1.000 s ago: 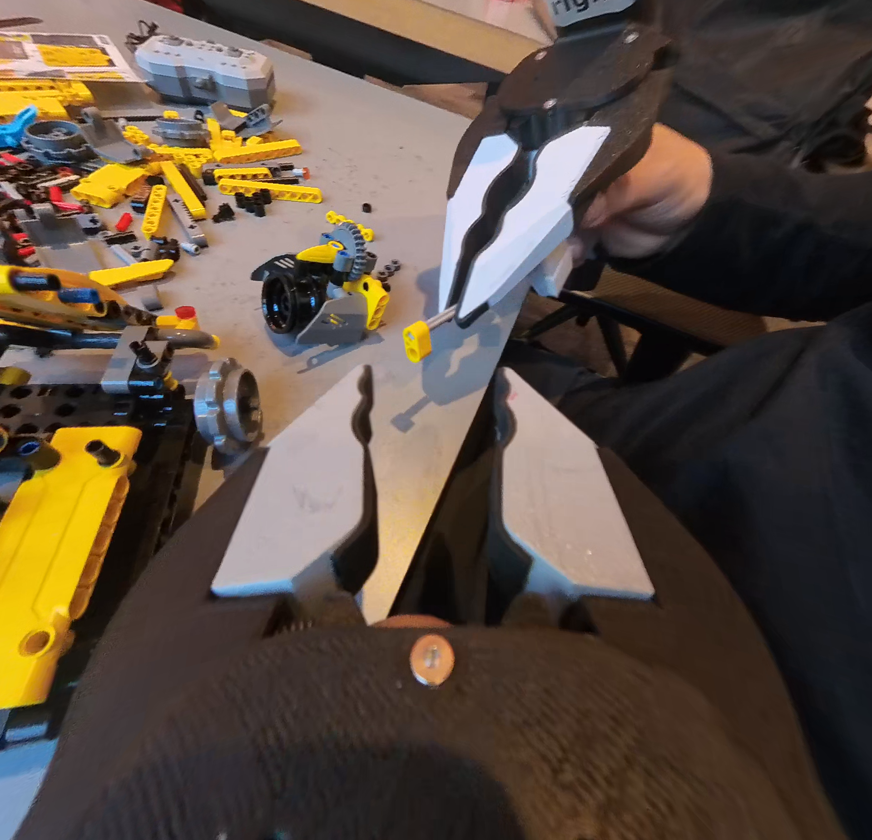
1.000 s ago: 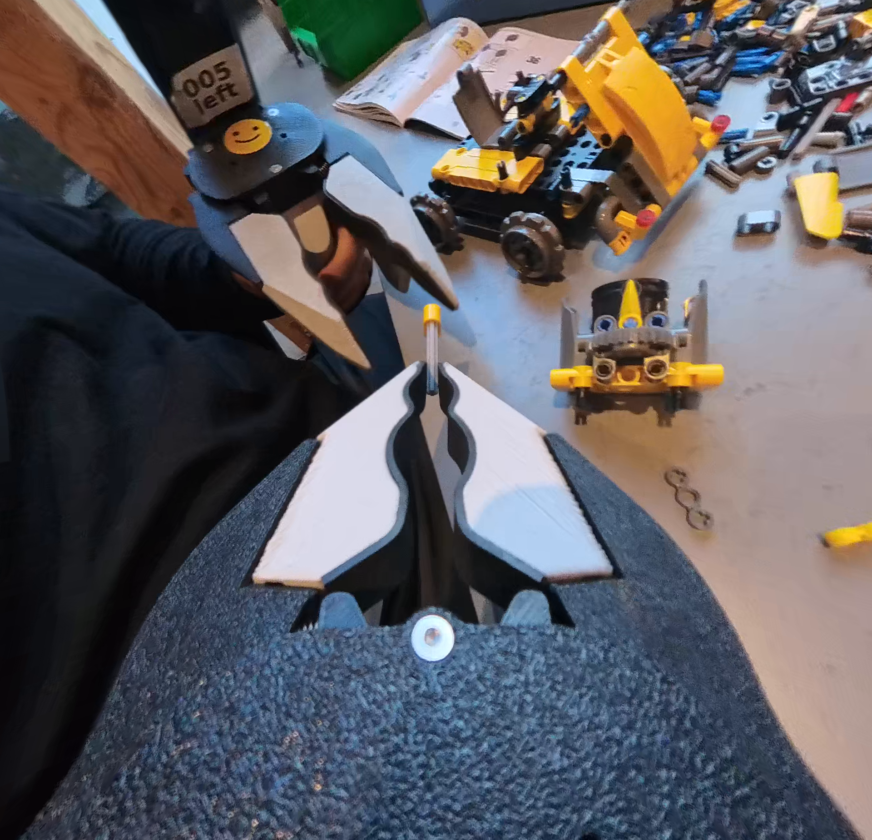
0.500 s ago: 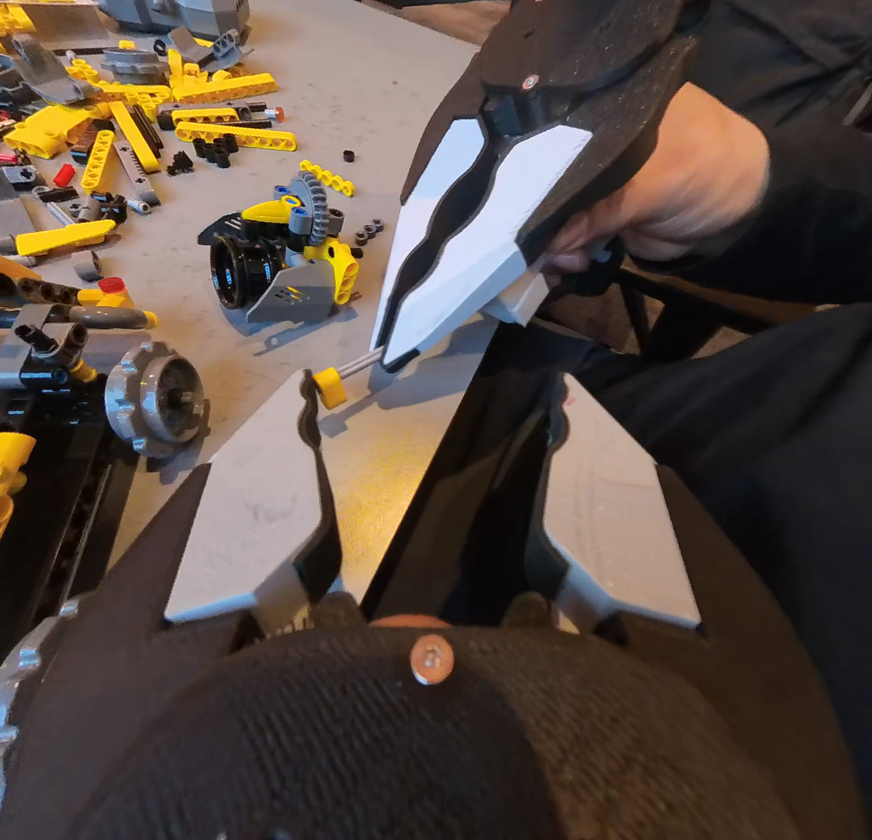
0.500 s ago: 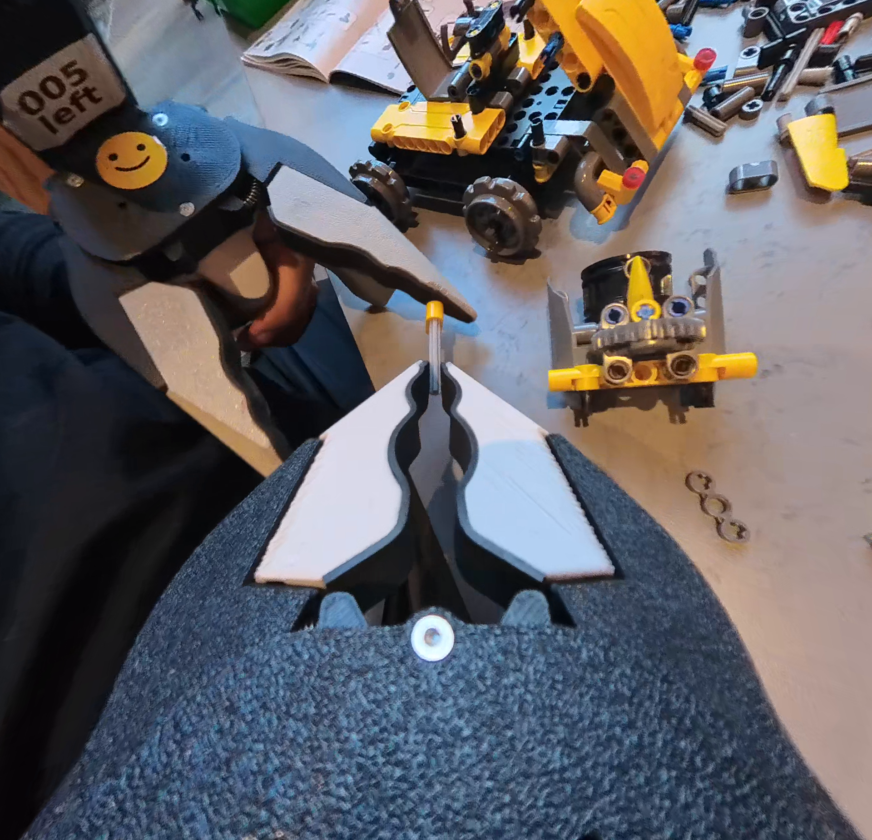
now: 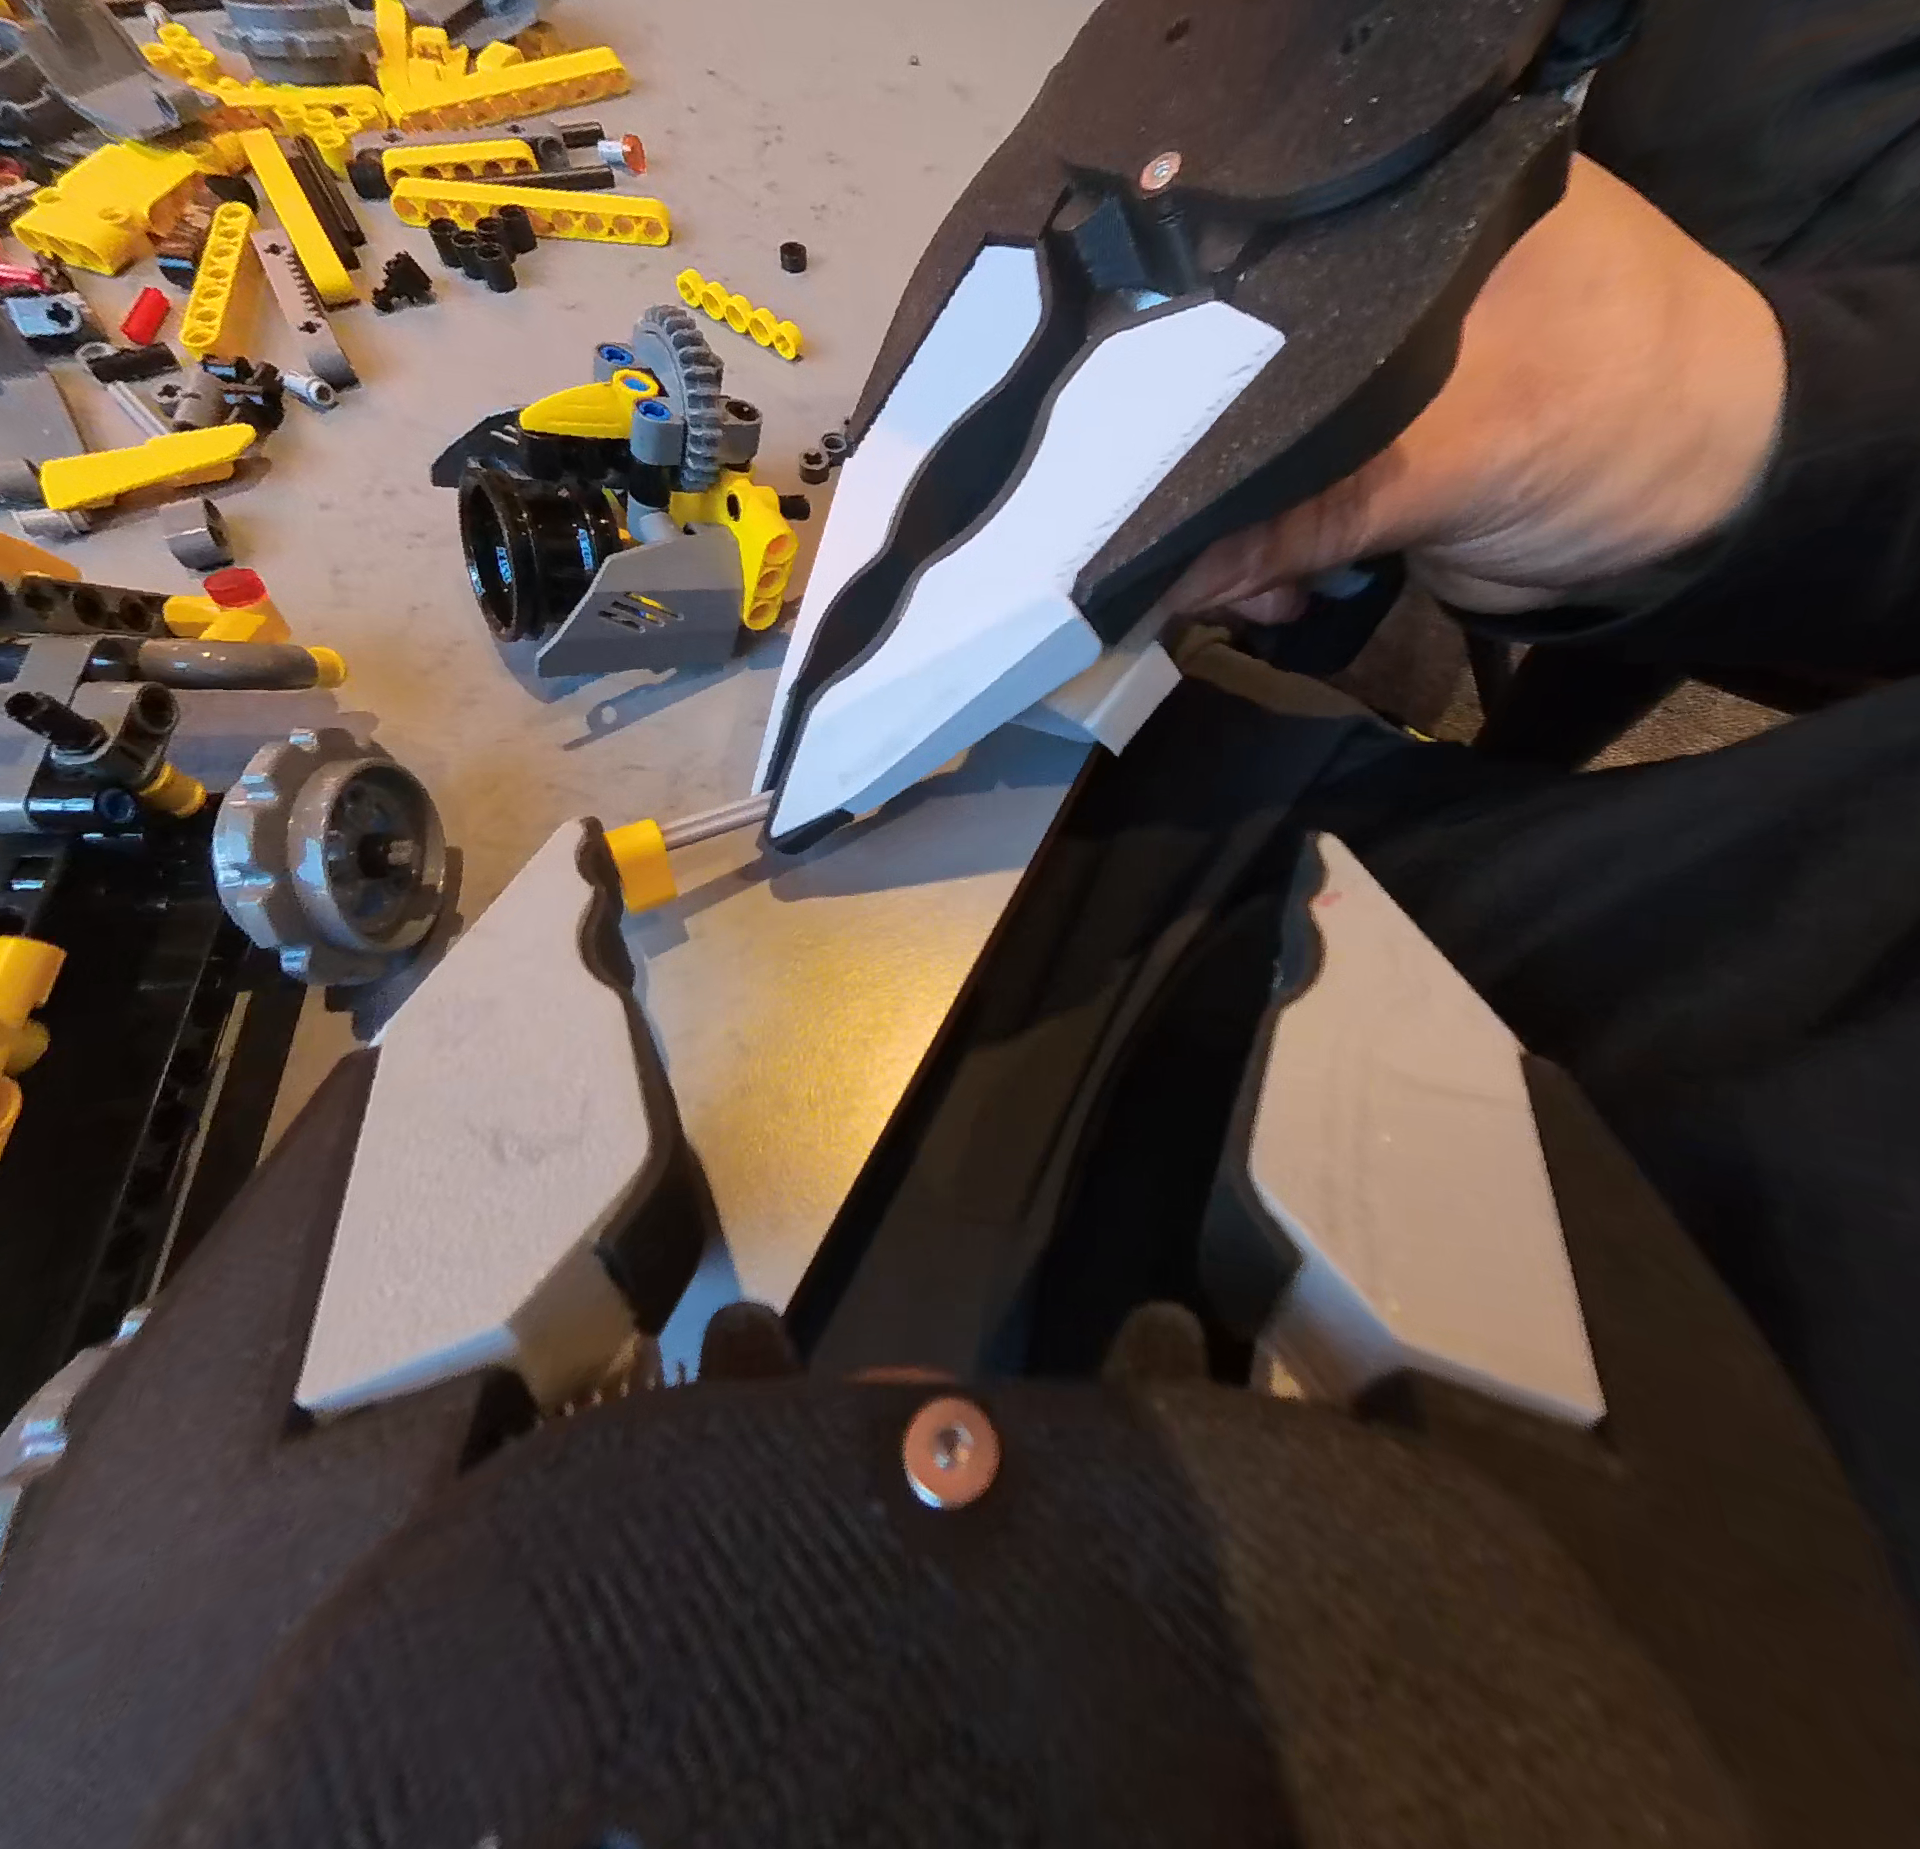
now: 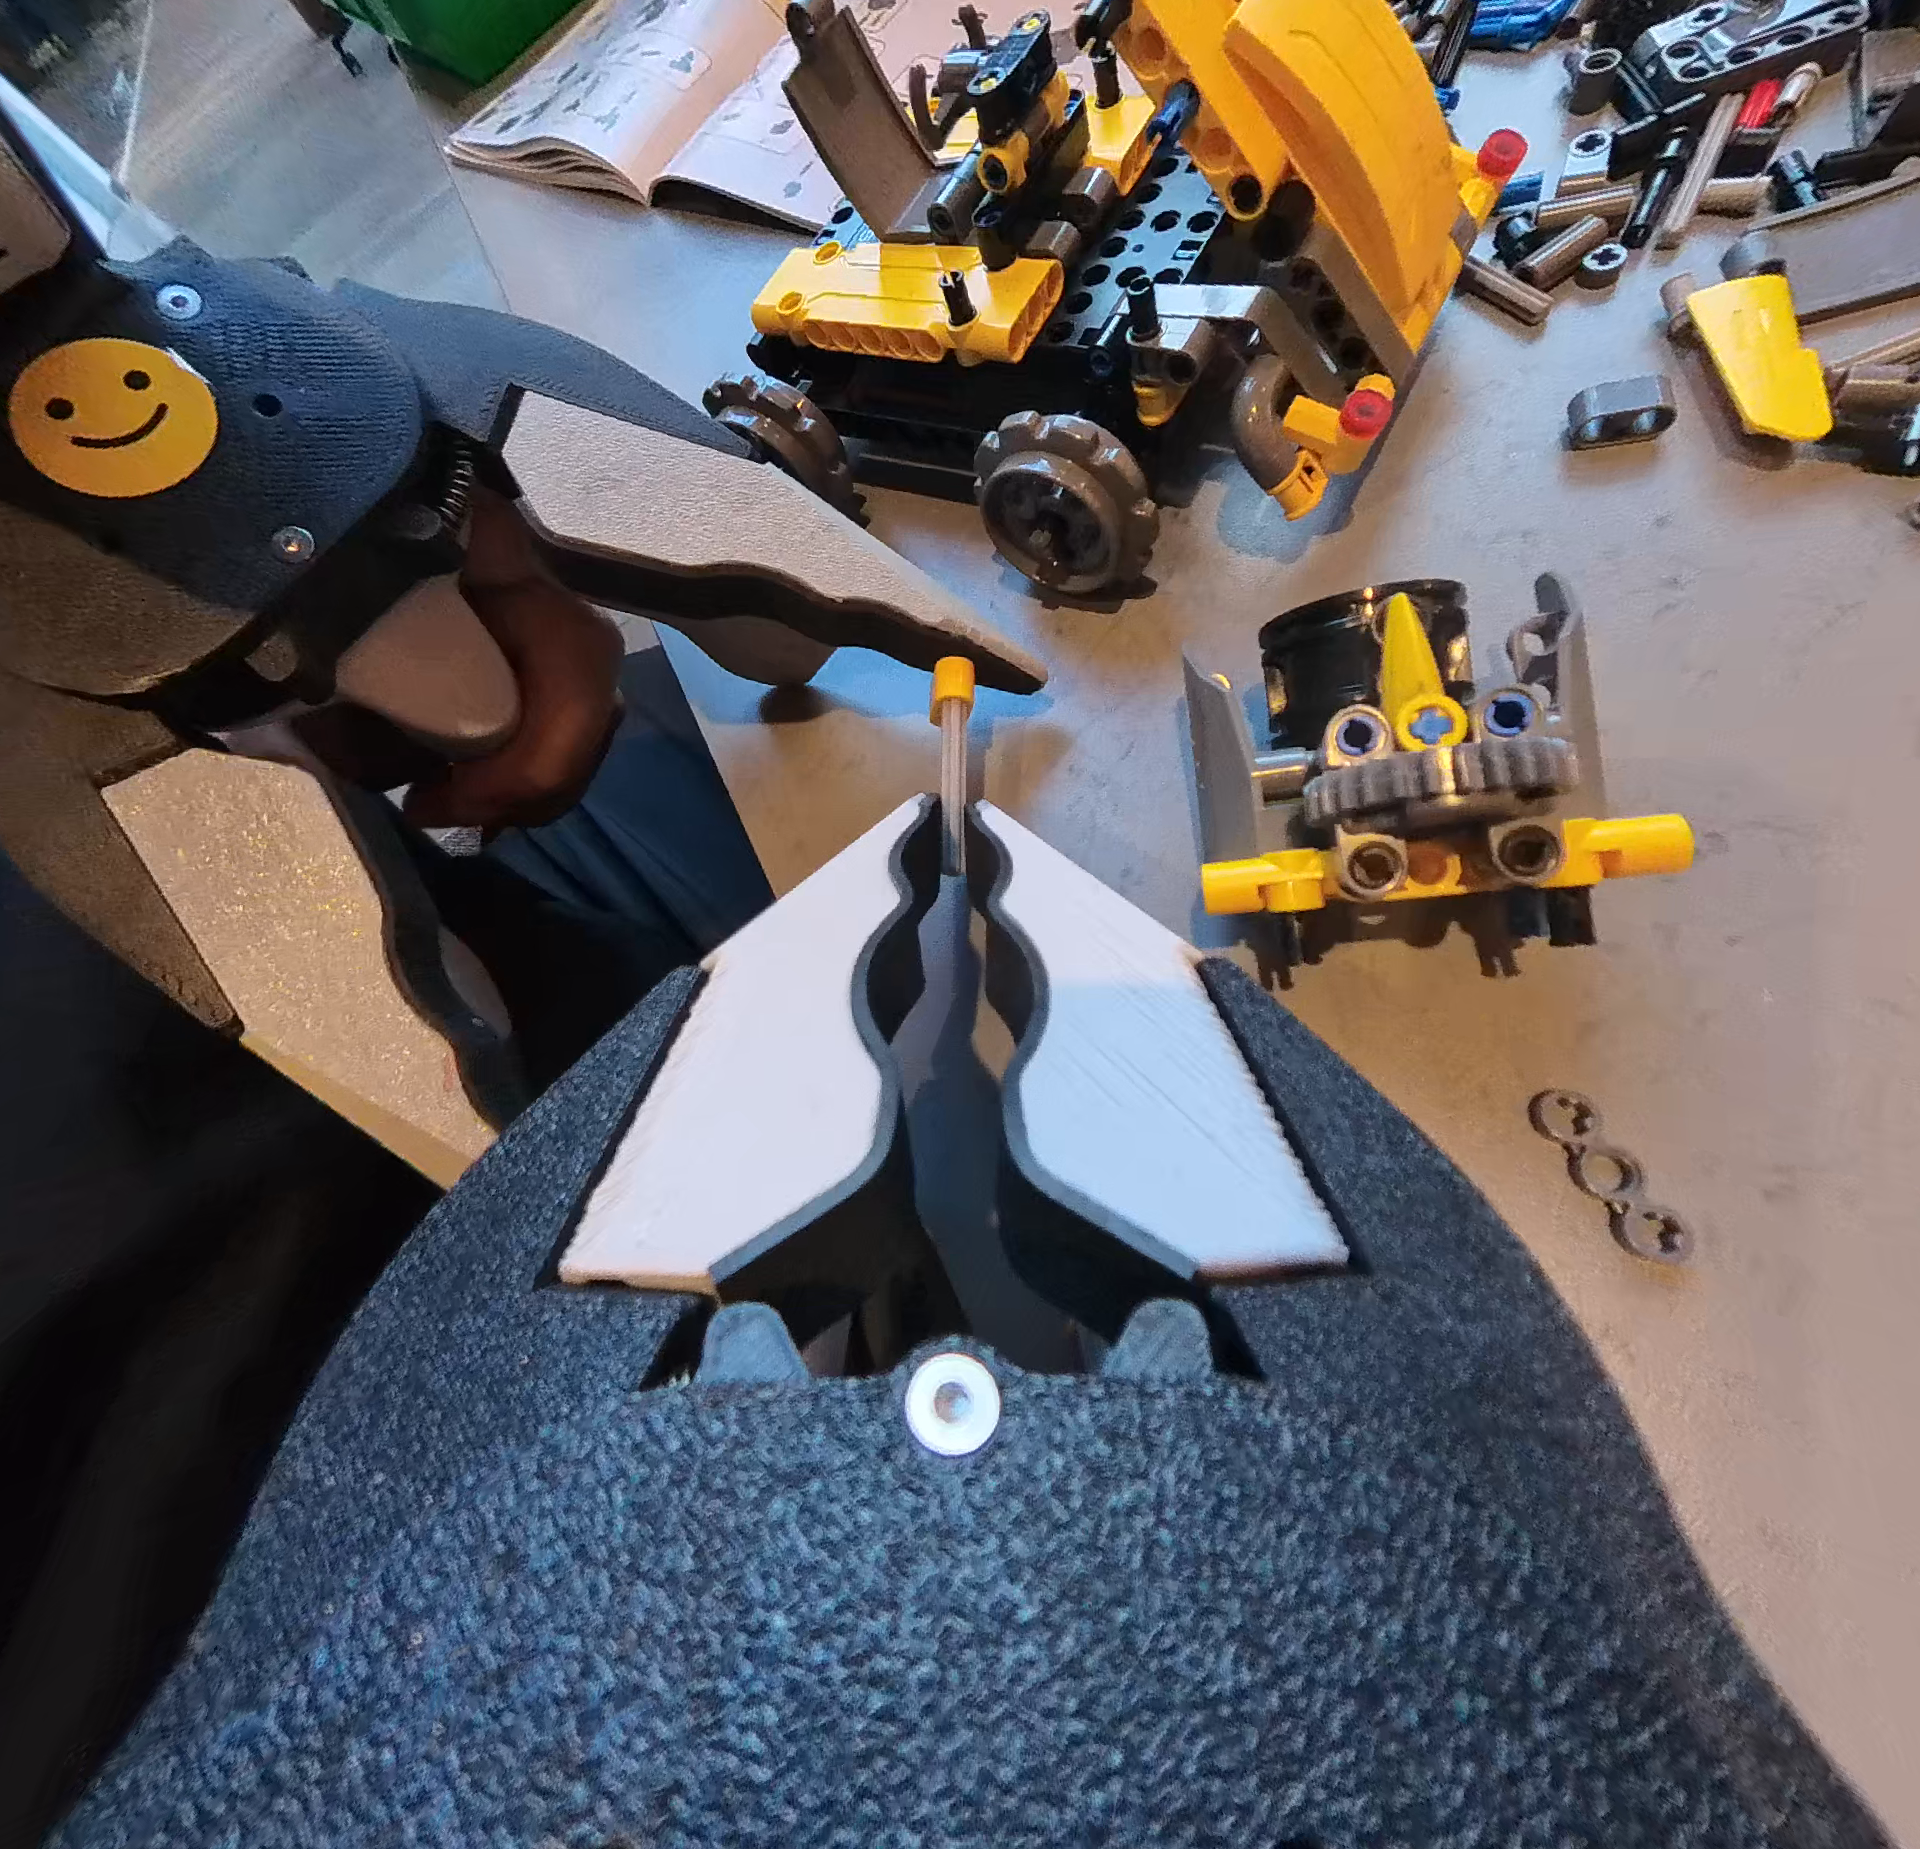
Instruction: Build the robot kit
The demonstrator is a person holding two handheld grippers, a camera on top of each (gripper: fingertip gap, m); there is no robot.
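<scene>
Soft, even light; a warm glare patch lies on the table (image 5: 831, 1020) near the camera. Shadows are short and faint. Edges bow from wide-angle distortion, and the nearest housing is slightly blurred.

Right gripper (image 6: 951, 812): white fingers edged black, speckled black body; pinches a grey axle (image 6: 950, 802) with a yellow bush (image 6: 952, 679) at 12 o'clock.
Left gripper (image 5: 951, 906): grey fingers, black body, yellow smiley disc (image 6: 112, 417) at 10 o'clock in the right wrist view.
Table (image 6: 1714, 1020): grey.
Vehicle model (image 6: 1122, 272): yellow and black with dark grey wheels, at 12 o'clock.
Gear assembly (image 6: 1434, 791): yellow, grey, black, blue pins.
</scene>
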